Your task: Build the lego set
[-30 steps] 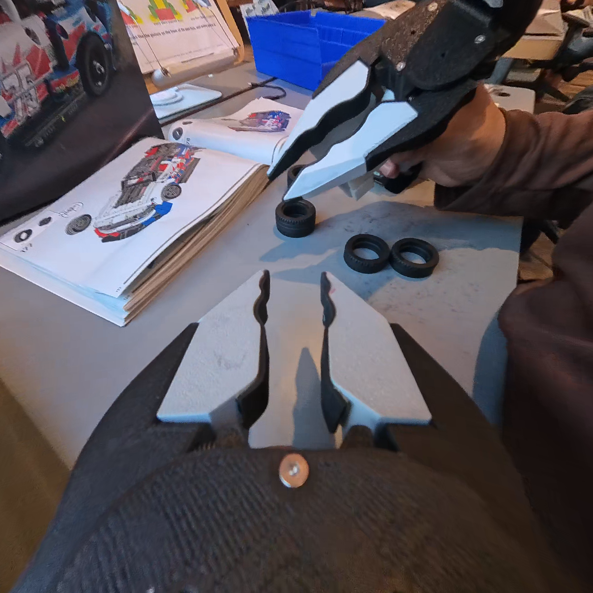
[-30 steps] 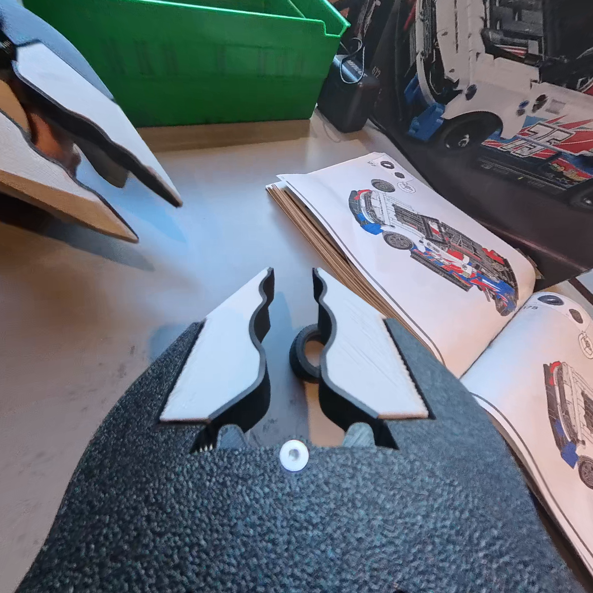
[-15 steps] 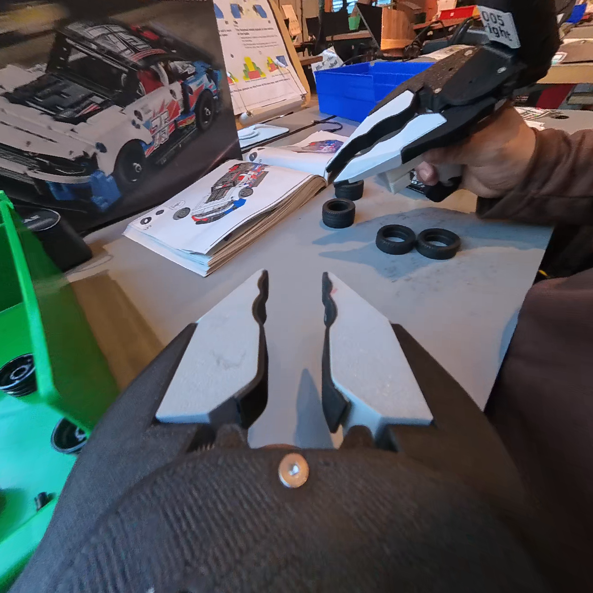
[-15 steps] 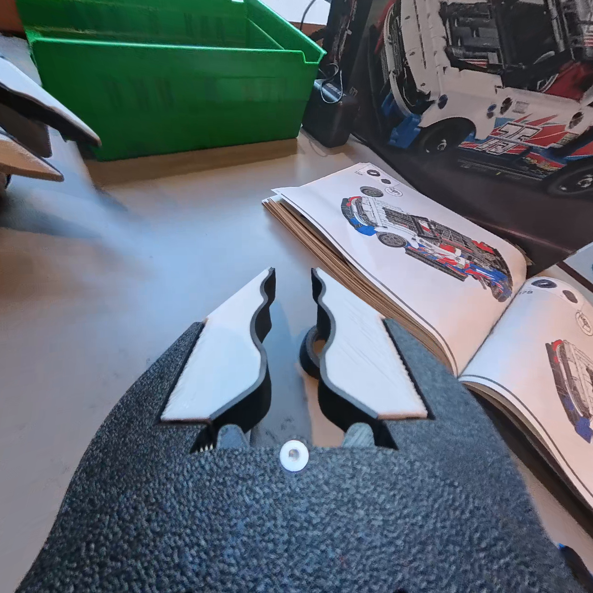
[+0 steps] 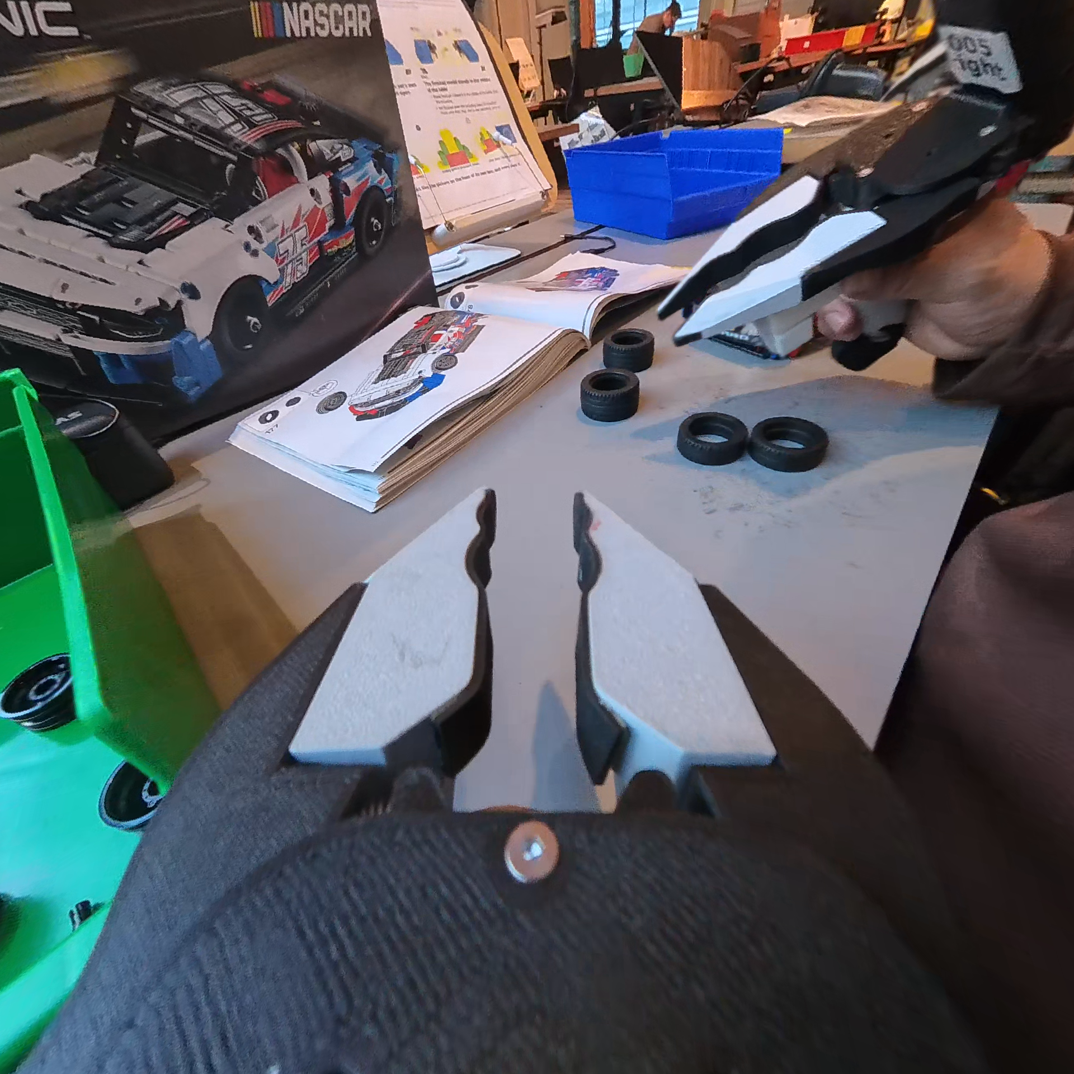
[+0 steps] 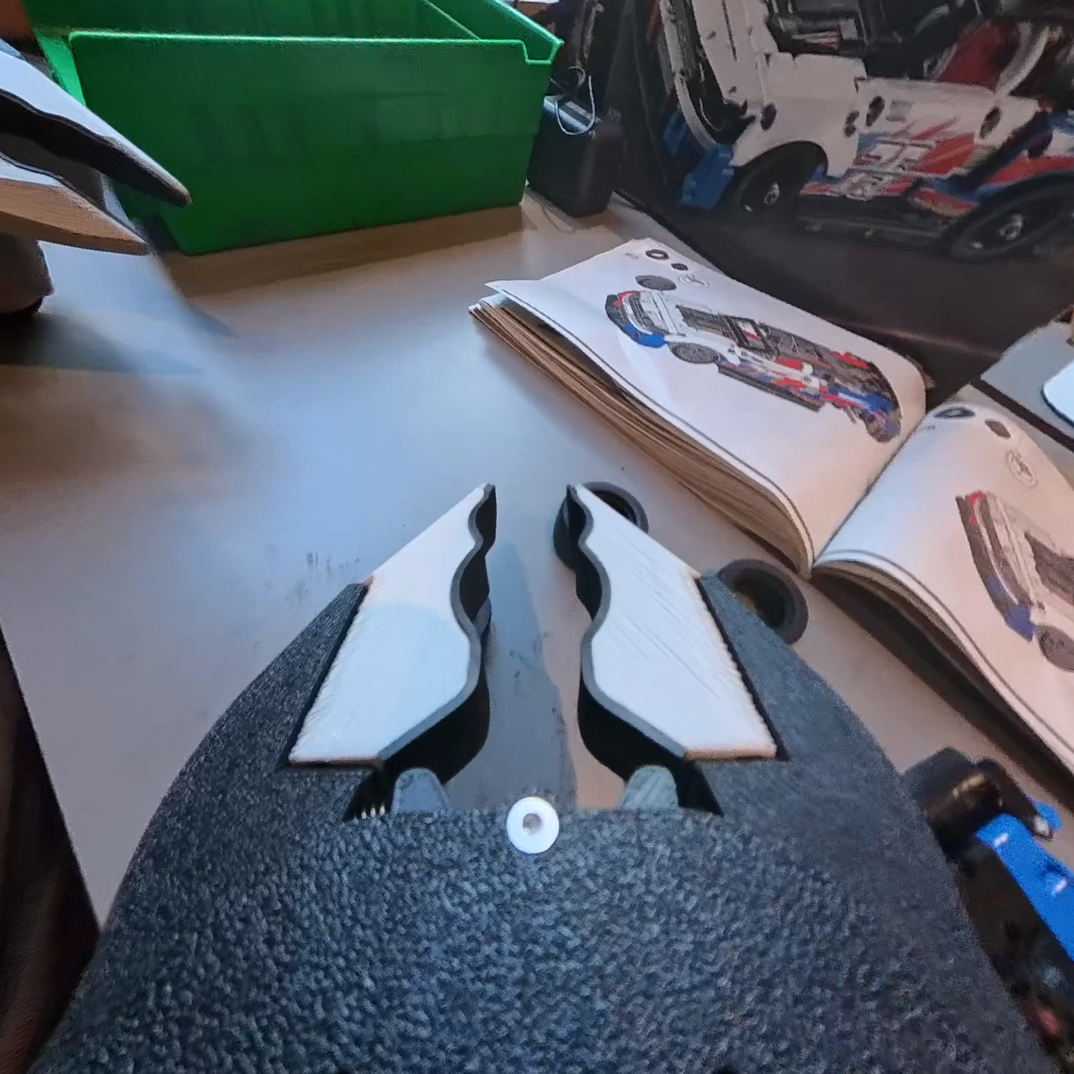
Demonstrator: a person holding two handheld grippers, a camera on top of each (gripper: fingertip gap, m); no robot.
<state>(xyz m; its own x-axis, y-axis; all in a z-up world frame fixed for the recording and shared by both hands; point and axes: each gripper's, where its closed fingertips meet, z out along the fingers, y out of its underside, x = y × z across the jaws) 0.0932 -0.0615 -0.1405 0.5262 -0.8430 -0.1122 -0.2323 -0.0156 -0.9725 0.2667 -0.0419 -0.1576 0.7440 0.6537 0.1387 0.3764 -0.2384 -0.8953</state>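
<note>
1. The left gripper (image 5: 533,505), white-fingered with a black textured body, hangs above the grey tabletop (image 5: 755,581) with its fingers parted and nothing between them.
2. The right gripper (image 6: 530,500) is likewise released and empty; a hand (image 5: 953,290) holds it low over the table.
3. Four black rubber lego tyres lie on the table: two upright ones (image 5: 610,395) just beside the open paper instruction booklet (image 5: 441,378), and two flat ones (image 5: 713,438) touching side by side, nearer the table's edge.
4. In the right wrist view one tyre (image 6: 616,500) sits partly hidden behind the right finger.
5. A green plastic bin (image 5: 75,581) at left contains black wheel rims (image 5: 38,691).
6. The lego box with a race-car picture (image 5: 203,192) stands behind the booklet.
</note>
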